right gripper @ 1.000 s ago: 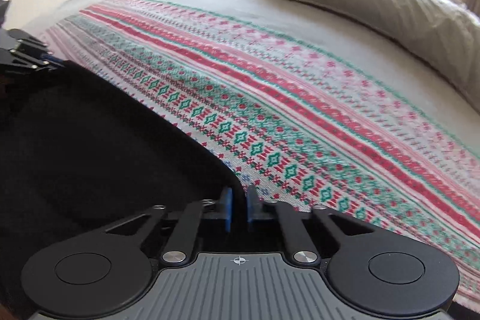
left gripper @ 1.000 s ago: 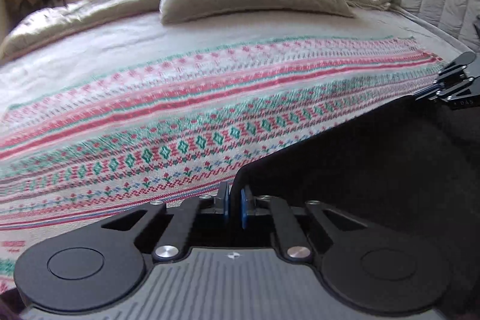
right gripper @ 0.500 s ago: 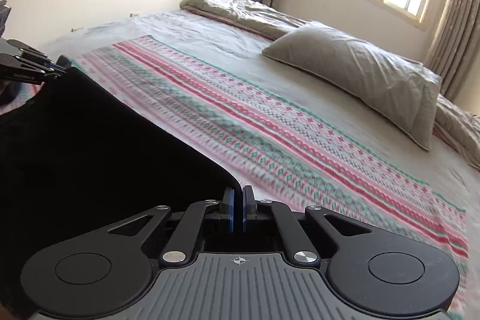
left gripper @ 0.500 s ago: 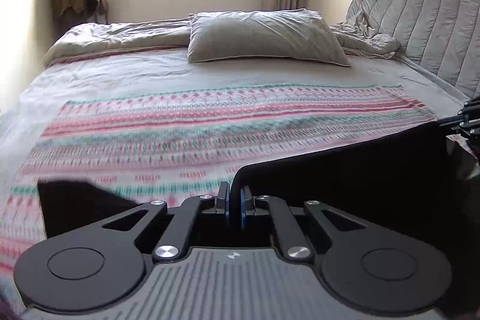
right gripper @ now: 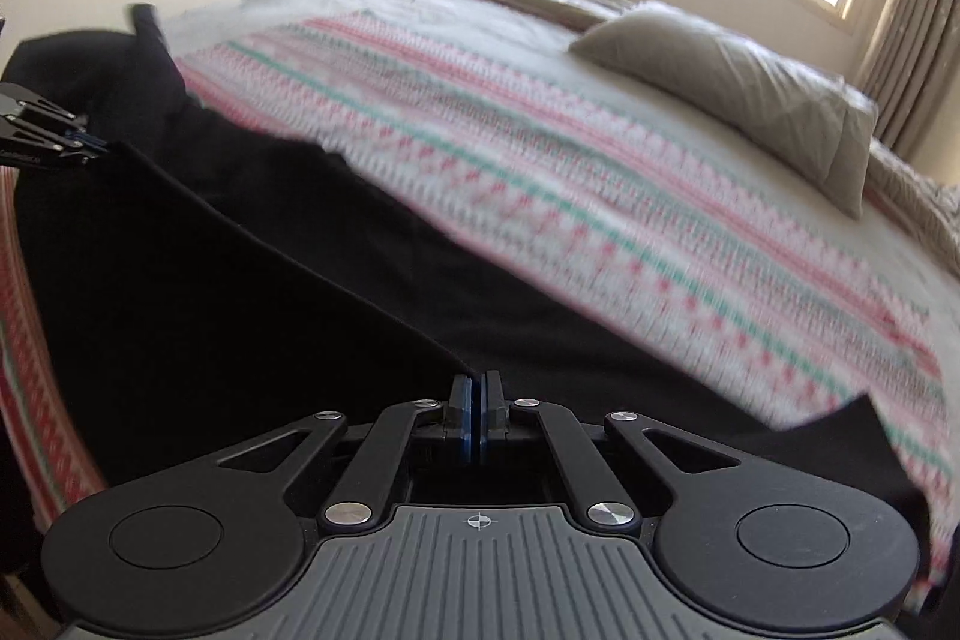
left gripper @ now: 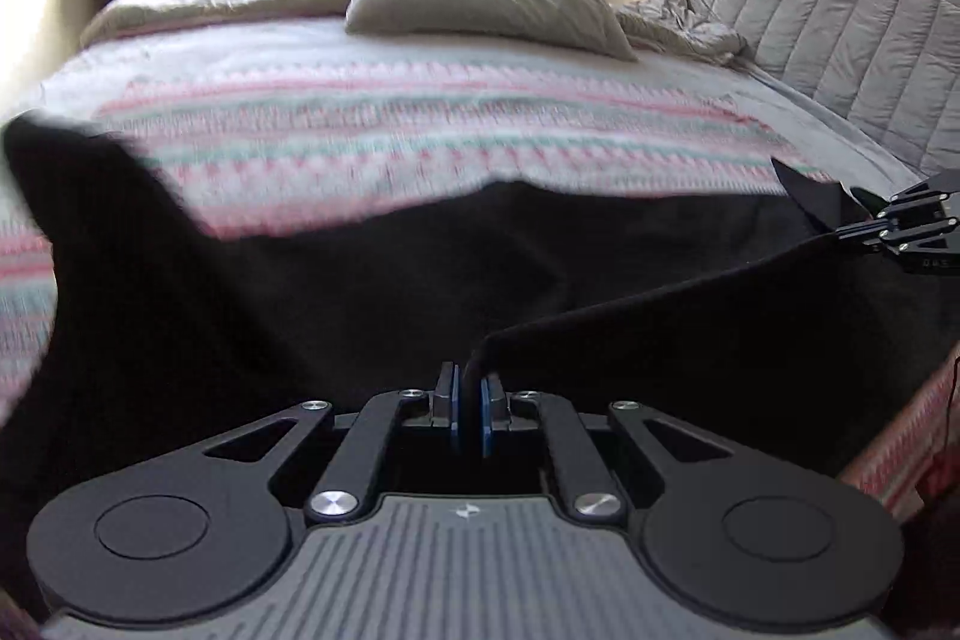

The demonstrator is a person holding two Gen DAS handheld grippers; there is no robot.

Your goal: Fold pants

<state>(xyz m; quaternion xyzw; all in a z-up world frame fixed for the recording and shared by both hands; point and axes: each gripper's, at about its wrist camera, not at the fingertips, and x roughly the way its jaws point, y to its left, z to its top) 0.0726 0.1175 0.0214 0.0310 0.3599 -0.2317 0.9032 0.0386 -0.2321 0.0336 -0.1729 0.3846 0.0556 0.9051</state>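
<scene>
Honestly, both claws are clamped tight on the black pants (left gripper: 372,292): left gripper (left gripper: 469,415) and right gripper (right gripper: 478,418) each pinch one edge, stretched between them over the striped blanket (left gripper: 390,142) on the bed. Risk I see: thin pinches, so a quick tug could slip the fabric out or land the fold crooked

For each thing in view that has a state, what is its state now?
Left gripper: jaws shut on the pants edge.
Right gripper: jaws shut on the pants edge.
Black pants: partly lifted, edge stretched between both grippers, rest lying on the blanket.
Striped blanket: spread flat on the bed.
Pillow: lying flat.
</scene>
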